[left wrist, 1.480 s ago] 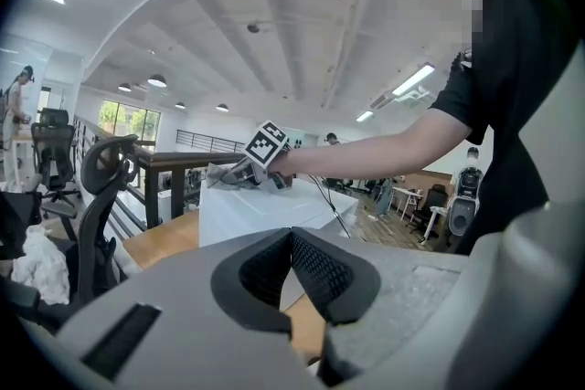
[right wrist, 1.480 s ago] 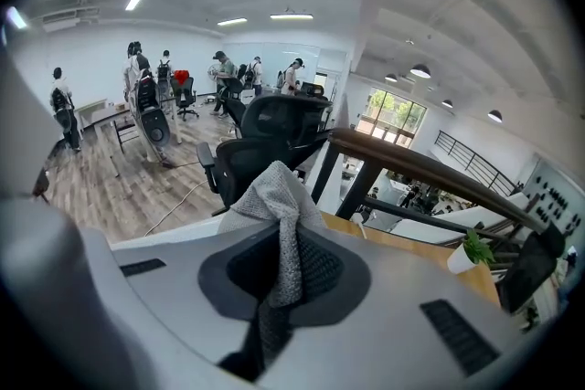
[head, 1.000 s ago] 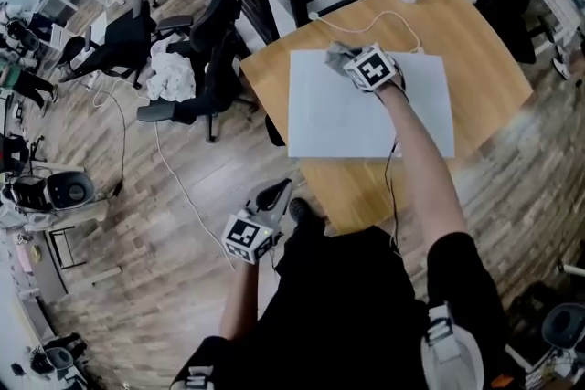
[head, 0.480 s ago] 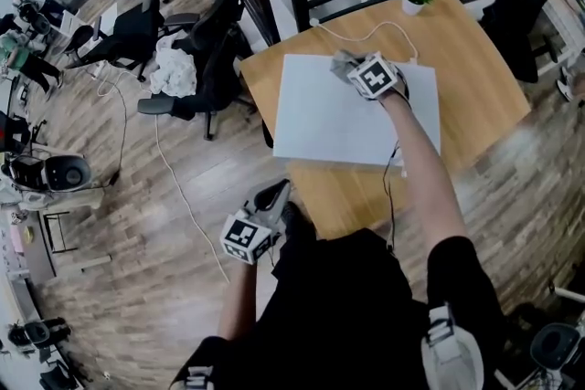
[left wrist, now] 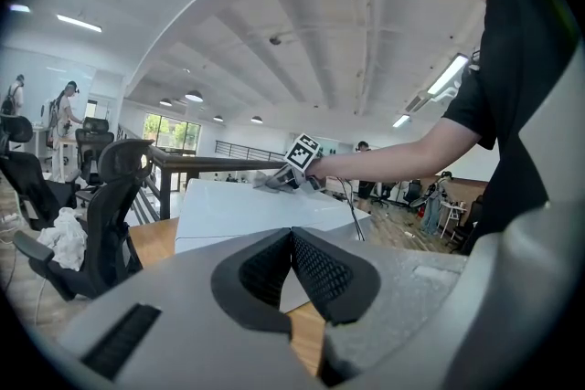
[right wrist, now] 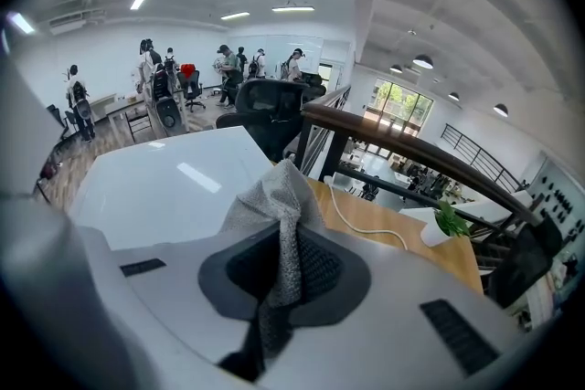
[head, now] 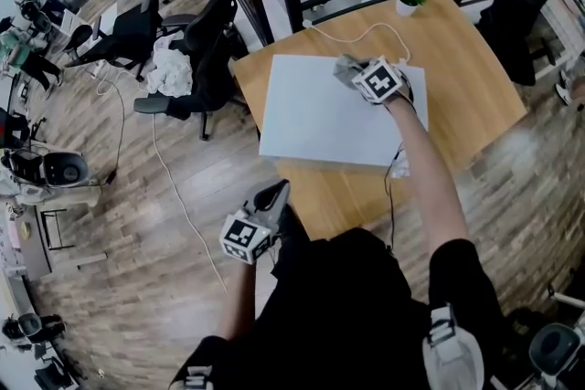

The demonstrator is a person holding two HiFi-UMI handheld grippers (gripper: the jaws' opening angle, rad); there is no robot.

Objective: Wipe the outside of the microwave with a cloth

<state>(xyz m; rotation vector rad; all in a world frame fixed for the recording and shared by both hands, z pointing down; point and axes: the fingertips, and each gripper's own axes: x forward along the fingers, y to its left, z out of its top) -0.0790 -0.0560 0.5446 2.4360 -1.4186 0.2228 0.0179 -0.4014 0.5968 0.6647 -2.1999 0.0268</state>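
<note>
Shifted rightward on the white microwave, right gripper pinches the cloth; left gripper hangs closed, empty.

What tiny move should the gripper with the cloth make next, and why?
Probably slide the cloth leftward across the top of the microwave. The right gripper has its jaws shut on the cloth, which sits near the top's far right corner. The broad white surface to its left and nearer the person is not under the cloth yet.

Microwave front and sides unseen in the head view; cloth tail lost between the right tongs.
</note>
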